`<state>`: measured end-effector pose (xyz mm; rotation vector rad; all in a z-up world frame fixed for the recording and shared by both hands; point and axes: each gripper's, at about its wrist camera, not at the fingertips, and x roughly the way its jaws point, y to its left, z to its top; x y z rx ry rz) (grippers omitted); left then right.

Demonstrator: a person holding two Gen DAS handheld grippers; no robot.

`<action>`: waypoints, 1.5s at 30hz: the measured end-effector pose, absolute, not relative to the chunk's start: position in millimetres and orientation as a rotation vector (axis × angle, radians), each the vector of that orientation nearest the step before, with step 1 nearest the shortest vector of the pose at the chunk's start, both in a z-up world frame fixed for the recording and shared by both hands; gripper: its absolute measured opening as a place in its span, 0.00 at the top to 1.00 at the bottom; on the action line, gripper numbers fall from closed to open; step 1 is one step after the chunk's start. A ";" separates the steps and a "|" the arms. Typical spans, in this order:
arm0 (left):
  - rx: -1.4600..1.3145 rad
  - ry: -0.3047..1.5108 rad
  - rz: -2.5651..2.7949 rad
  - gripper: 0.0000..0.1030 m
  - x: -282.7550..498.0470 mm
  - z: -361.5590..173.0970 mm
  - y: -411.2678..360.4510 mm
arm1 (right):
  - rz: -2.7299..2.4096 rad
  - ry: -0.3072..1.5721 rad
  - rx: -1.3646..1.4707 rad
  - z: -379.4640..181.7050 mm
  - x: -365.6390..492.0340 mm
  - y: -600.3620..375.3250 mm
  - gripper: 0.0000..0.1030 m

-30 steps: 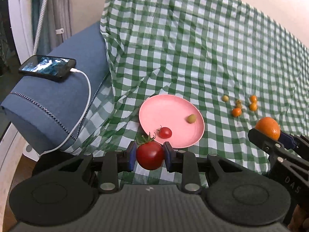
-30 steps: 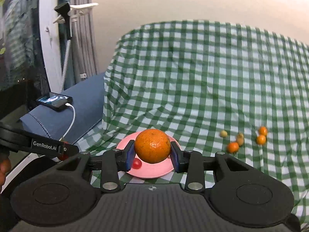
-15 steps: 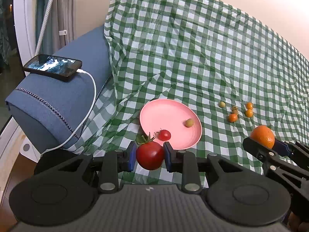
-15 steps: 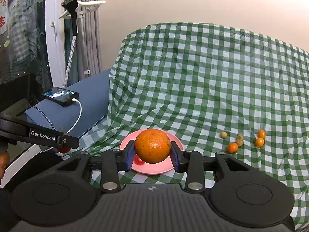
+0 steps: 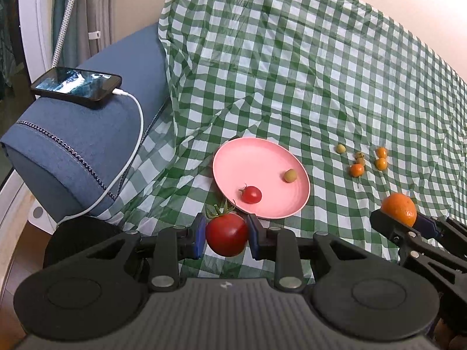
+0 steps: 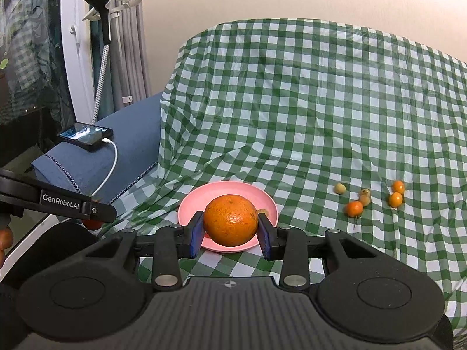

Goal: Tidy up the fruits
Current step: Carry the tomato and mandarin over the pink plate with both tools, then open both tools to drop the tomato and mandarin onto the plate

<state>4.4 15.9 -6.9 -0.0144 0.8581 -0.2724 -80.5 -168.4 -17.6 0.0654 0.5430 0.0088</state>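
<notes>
Tools (image 5: 225, 234) clamp tomato (image 5: 227, 234) and orange (image 6: 230, 220); pink plate (image 5: 248, 157) holds two small fruits.

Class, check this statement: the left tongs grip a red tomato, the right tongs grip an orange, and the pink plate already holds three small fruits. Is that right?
Not quite. The pink plate holds two small fruits, not three: a cherry tomato and a greenish fruit, as the left wrist view shows. The left tongs do grip the red tomato, the right tongs the orange.

One plate (image 5: 221, 157) (pink), two tomatoes (image 5: 227, 234)
</notes>
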 end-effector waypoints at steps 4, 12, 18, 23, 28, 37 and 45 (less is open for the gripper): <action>-0.017 0.865 -0.272 0.68 17.7 -7.0 12.3 | -0.015 0.539 0.055 -17.6 -69.0 -175.0 0.62; -0.044 0.868 -0.269 0.68 49.8 -7.4 3.4 | -0.021 0.560 0.057 -29.4 -36.9 -174.8 0.62; -0.033 0.890 -0.263 0.68 79.9 -20.6 -9.3 | -0.007 0.610 0.053 -50.8 -8.1 -173.3 0.62; -0.009 0.943 -0.271 0.68 112.2 -42.8 -28.0 | -0.009 0.666 0.048 -74.8 23.8 -177.4 0.62; 0.042 0.980 -0.267 0.68 141.8 -68.3 -48.8 | -0.003 0.724 0.038 -99.0 54.9 -177.9 0.62; 0.108 1.045 -0.264 0.68 177.1 -106.9 -67.5 | 0.013 0.797 0.029 -128.3 85.3 -174.9 0.62; 0.176 1.024 -0.293 0.23 192.6 -115.3 -81.7 | 0.001 0.811 0.027 -135.2 98.9 -176.9 0.53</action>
